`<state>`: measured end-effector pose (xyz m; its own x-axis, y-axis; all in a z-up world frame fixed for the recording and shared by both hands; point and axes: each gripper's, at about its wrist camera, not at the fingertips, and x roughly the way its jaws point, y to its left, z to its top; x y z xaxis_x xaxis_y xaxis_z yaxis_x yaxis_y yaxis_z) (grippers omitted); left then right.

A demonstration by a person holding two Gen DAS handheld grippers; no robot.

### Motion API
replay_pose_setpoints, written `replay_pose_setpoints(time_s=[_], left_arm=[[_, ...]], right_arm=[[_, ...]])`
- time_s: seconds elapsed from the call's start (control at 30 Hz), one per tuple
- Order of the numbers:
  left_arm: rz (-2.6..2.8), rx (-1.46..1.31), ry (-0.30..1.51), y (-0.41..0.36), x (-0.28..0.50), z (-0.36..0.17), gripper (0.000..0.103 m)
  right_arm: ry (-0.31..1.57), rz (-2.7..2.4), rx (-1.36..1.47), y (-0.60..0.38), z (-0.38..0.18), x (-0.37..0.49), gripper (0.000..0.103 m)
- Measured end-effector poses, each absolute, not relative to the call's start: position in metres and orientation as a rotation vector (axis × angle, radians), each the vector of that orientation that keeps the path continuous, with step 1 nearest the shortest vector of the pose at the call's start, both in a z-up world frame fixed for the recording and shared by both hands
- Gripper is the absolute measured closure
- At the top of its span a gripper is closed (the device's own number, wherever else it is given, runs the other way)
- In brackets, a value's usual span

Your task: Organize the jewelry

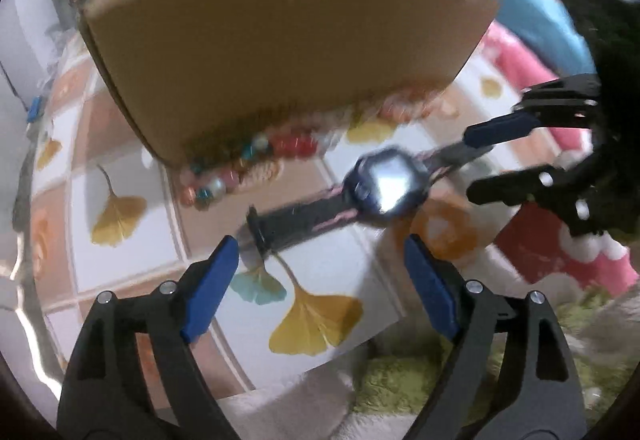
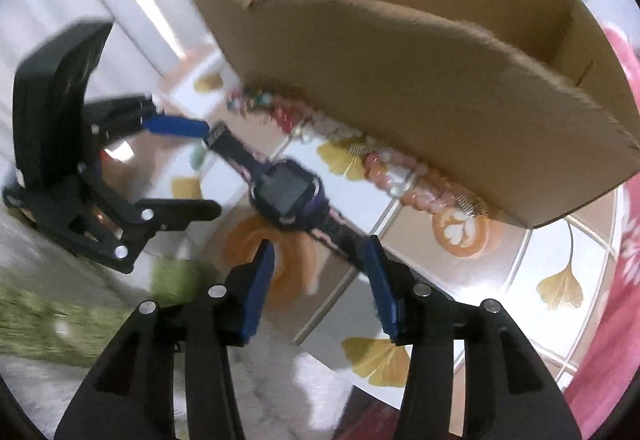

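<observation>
- Both claws stand released: the left claw (image 1: 320, 272) and right claw (image 2: 320, 276) each flank a strap end of the smartwatch (image 2: 288, 196), lying flat on the counter (image 2: 520, 264).
- Beyond it, bead bracelets (image 2: 416, 180) line the cardboard box (image 2: 400, 80).
- Next, I'd judge: clench one strap end, lift it boxward.

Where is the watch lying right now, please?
In both wrist views the watch lies flat on the leaf-patterned table, between the two open grippers and just in front of the beads along the cardboard box.

Both grippers (image 1: 320, 272) (image 2: 320, 264) agape, angled downward
</observation>
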<state>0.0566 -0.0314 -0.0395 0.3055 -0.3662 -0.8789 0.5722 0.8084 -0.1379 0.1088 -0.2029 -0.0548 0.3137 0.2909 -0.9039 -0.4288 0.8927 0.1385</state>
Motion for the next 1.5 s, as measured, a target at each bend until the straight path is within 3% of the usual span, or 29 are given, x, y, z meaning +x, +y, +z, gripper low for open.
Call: replay_pose_setpoints(time_s=[0.1, 0.17, 0.23, 0.3, 0.5, 1.5], left_arm=[[-0.6, 0.225, 1.073, -0.033, 0.057, -0.041, 0.016], [-0.587, 0.205, 1.062, -0.032, 0.058, -0.041, 0.012], [-0.582, 0.195, 1.051, -0.032, 0.058, -0.042, 0.009], [-0.577, 0.212, 1.039, -0.034, 0.056, -0.043, 0.008], [-0.543, 0.318, 1.038, -0.045, 0.052, -0.05, 0.008], [-0.651, 0.342, 0.943, -0.035, 0.049, -0.038, 0.007]], right_arm=[[1.168, 0.427, -0.171, -0.198, -0.069, 0.109, 0.054], [1.132, 0.39, -0.19, -0.198, -0.07, 0.108, 0.039], [1.125, 0.359, -0.235, -0.197, -0.074, 0.107, 0.037], [1.119, 0.36, -0.255, -0.197, -0.078, 0.105, 0.026], [1.111, 0.372, -0.245, -0.2, -0.085, 0.104, 0.007], [1.085, 0.441, -0.275, -0.203, -0.087, 0.085, 0.006]])
